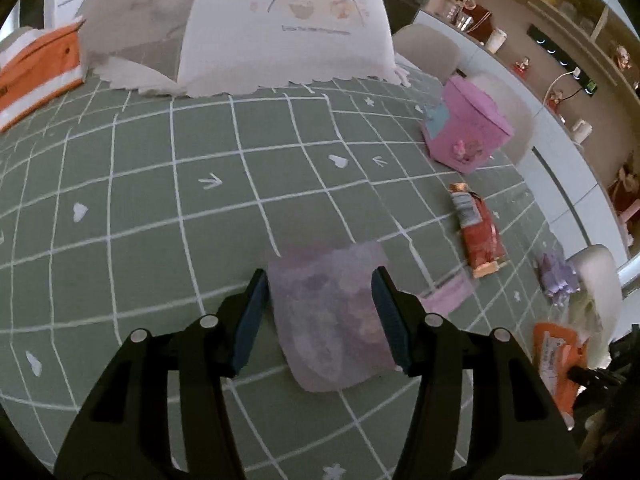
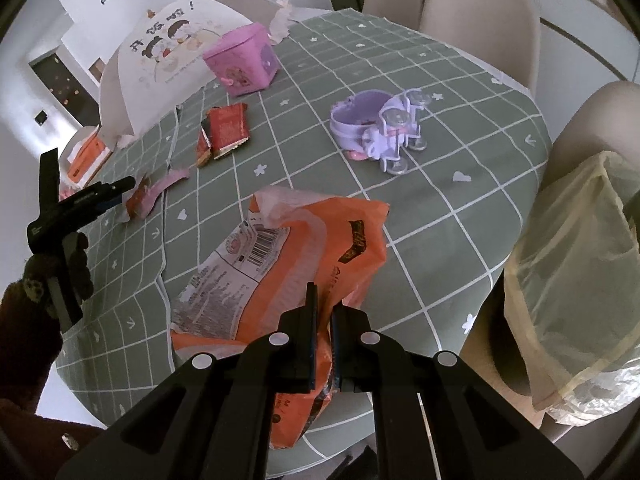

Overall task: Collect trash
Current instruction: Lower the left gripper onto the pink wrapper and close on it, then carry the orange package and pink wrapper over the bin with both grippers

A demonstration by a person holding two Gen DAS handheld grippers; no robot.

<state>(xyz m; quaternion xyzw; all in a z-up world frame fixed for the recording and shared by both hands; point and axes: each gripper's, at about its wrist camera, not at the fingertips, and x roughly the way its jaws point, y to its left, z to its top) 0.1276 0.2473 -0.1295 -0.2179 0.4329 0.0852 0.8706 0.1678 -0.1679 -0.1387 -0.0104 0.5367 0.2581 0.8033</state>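
Observation:
In the left wrist view my left gripper [image 1: 320,316] has a pale purple translucent wrapper [image 1: 332,320] spanning the gap between its blue pads, both of which touch it. The right wrist view shows that gripper [image 2: 124,191] low over the table at the far left, with the wrapper [image 2: 138,202] at its tip. My right gripper [image 2: 324,320] is shut on the near edge of a large crumpled orange bag [image 2: 304,248], which lies on the green checked tablecloth [image 2: 440,184]. A red snack wrapper [image 1: 478,232] and a pink strip [image 1: 448,294] lie flat on the cloth.
A yellowish trash bag [image 2: 572,248] hangs open on a chair at the right table edge. A pink box [image 2: 242,60], a purple toy carriage [image 2: 380,124], a white mesh food cover [image 1: 280,28] and an orange tissue pack [image 1: 36,68] stand on the table. Beige chairs ring it.

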